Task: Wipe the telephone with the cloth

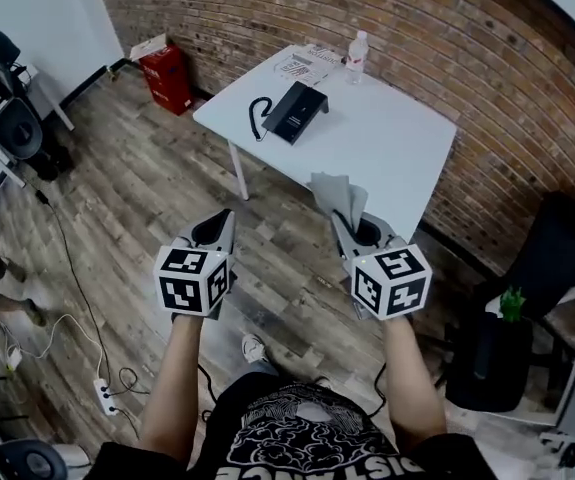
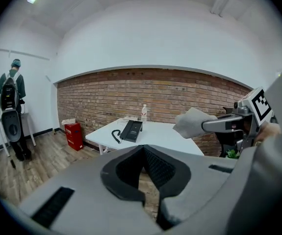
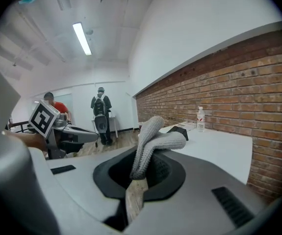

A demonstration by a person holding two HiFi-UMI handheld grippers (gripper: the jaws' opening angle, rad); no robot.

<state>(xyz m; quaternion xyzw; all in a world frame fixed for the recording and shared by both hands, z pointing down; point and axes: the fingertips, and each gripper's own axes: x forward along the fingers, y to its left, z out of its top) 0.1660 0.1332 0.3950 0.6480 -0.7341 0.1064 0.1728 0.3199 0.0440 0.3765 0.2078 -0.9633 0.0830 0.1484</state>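
Standing: we are on the wooden floor on the near side of the white table (image 1: pixel 397 158), with both grippers held out in the air toward it.
Red box (image 1: pixel 167 76): far left, on the floor against the brick wall.
Left gripper (image 1: pixel 219 228): our left-hand jaws are pressed fully together with nothing between them, as its own view shows (image 2: pixel 145 170). The tips point far, toward the table.
Telephone (image 1: pixel 297 111): black and lying flat on the far-left part of the table. Its long axis runs near to far, with the far end swung a little to the right. A coiled cord loops off its left side. It is well apart from both our grippers.
Papers (image 1: pixel 302 65): flat at the table's far edge, just beyond the telephone.
Bottle (image 1: pixel 356 56): upright at the far edge, just right of the papers.
Cloth (image 1: pixel 337 196): grey and knitted. We have it pinched at its lower end; it rises out of the jaws and flops over at the top (image 3: pixel 153 141). It hangs in the air well apart from the telephone.
Right gripper (image 1: pixel 352 230): our right-hand jaws are closed on the cloth, parted only by its thickness (image 3: pixel 136 175).
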